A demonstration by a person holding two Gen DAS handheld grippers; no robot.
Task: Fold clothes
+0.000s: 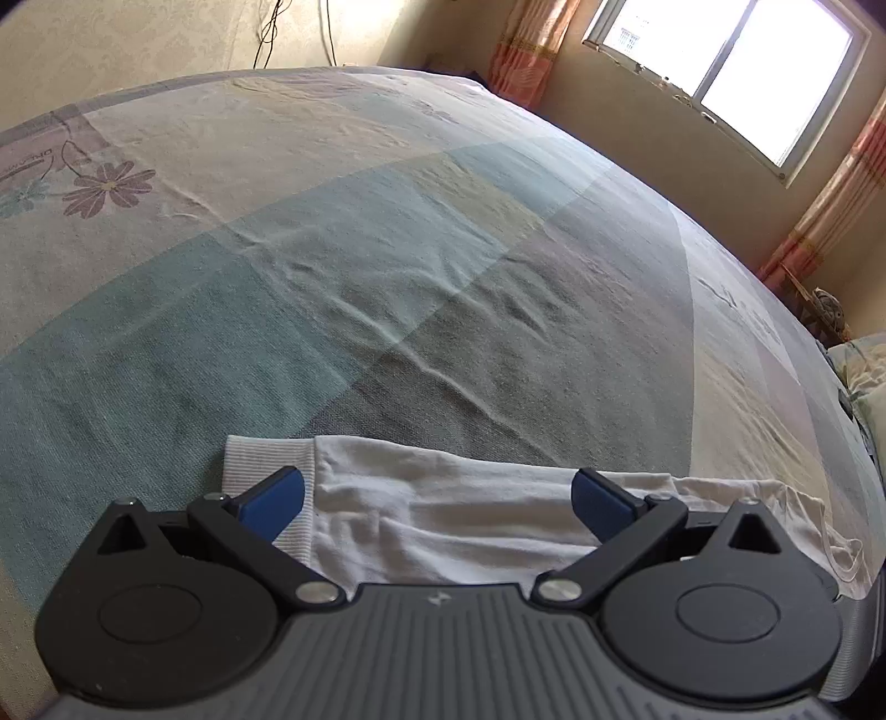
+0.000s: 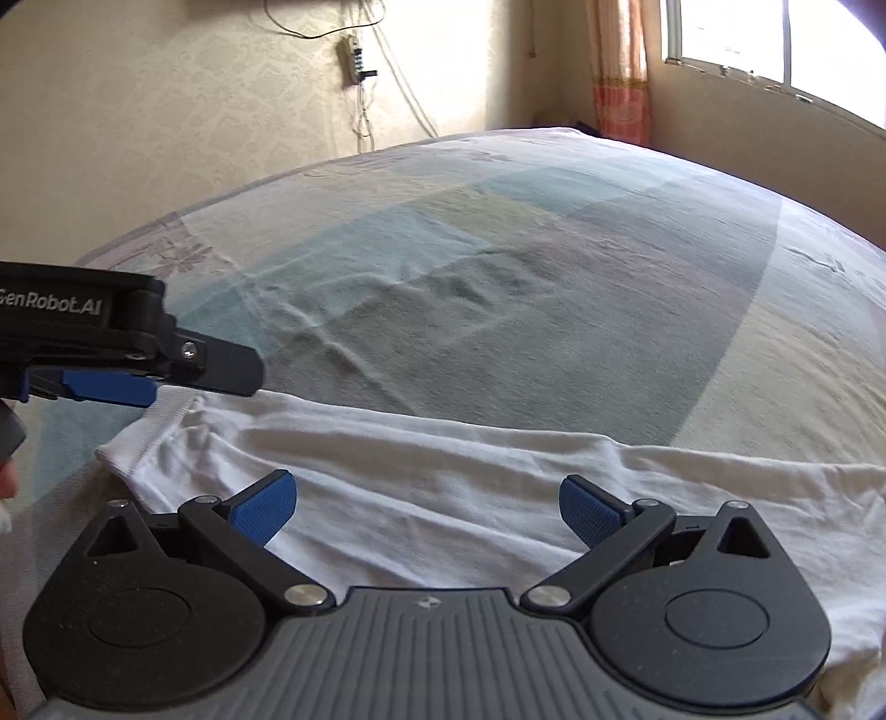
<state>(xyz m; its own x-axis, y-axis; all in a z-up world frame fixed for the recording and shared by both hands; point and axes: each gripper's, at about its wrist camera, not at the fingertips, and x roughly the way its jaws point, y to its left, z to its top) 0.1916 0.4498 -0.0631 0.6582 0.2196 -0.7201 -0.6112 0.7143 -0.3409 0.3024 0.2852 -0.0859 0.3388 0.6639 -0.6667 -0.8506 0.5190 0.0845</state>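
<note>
A white garment (image 2: 443, 471) with a ribbed cuff (image 2: 144, 443) lies stretched across the near part of the bed. My right gripper (image 2: 429, 507) hovers open over its middle, blue pads (image 2: 266, 507) wide apart, nothing between them. My left gripper (image 1: 437, 507) is also open, above the same white garment (image 1: 443, 498), its left pad near the ribbed cuff (image 1: 266, 459). In the right wrist view the left gripper (image 2: 166, 382) shows from the side at the left edge, its fingertips just over the cuff's far corner. The garment's near part is hidden under both gripper bodies.
The bed is covered by a patchwork sheet (image 1: 387, 266) in teal, grey and cream with wrinkles. A pillow (image 1: 869, 376) lies at the right edge. Beyond the bed are a wall with hanging cables (image 2: 360, 72), a window (image 1: 731, 61) and orange curtains (image 1: 526, 50).
</note>
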